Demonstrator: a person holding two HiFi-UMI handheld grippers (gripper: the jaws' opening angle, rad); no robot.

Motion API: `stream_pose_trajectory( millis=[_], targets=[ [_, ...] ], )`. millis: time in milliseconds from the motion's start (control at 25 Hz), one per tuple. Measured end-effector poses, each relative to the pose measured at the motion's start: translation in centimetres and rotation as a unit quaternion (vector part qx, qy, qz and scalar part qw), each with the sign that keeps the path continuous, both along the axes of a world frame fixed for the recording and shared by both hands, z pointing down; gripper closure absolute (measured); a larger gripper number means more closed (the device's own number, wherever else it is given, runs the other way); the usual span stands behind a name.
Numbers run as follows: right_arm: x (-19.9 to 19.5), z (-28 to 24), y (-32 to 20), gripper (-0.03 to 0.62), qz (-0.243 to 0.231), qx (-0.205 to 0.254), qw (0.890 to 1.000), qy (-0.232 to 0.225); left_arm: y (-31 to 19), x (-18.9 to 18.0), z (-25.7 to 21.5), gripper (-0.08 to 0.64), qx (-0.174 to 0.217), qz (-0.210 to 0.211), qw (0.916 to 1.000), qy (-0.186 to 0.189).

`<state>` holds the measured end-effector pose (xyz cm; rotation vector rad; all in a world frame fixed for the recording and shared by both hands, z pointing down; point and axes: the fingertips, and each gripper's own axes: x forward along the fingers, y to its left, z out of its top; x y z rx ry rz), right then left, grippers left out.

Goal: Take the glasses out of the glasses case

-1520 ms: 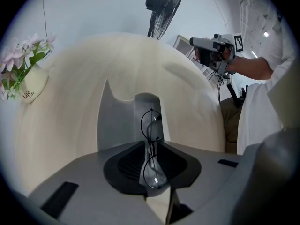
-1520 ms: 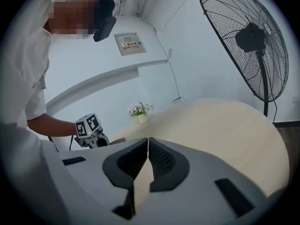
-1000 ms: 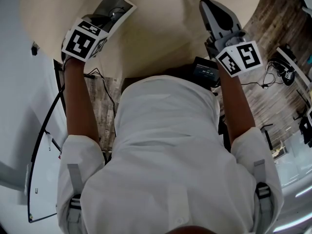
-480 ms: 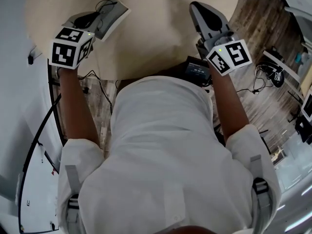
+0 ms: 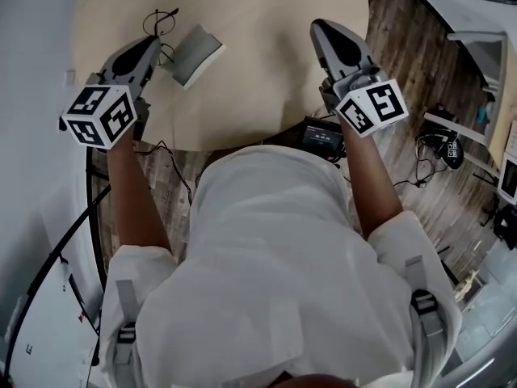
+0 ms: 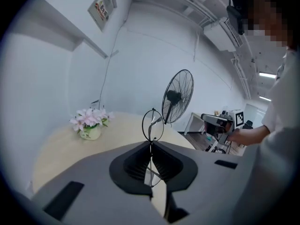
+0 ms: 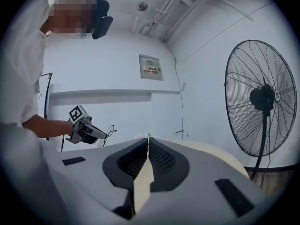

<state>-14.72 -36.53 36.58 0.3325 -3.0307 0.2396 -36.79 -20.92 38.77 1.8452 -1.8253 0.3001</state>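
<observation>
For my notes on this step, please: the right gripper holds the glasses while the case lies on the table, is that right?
Not quite: the left gripper holds the glasses, as the left gripper view shows; the right gripper is shut and empty. The case does lie on the table.

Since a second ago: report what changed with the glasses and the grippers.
The left gripper, shut on the glasses, lifted them up out of the glasses case, which now lies apart on the table. The right gripper stayed empty over the table.
</observation>
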Motion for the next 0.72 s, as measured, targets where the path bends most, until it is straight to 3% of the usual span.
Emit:
stream_pose_trajectory(
  millis=[160,360,480,720],
  targets=[
    [0.0,-2.7,2.3,0.566,-0.007,0.025,1.0,-0.017,3.3,-0.5,-3.9,0.534,0.051,-0.026,0.9981,-0.021],
    [2.2,-5.5,3.3,0.566,-0.007,0.041,0.999,-0.034,5.7,1.1,-9.1,0.534,0.145,-0.047,0.9883,0.0],
    [3.8,-6.4,4.2,0.566,-0.004,0.044,0.998,-0.044,7.8,2.5,-11.1,0.535,0.175,-0.062,0.9825,0.014],
    [9.4,-5.5,9.2,0.566,0.004,0.025,0.998,-0.061,14.4,8.4,-12.0,0.535,0.266,-0.066,0.9594,0.067]
  ],
)
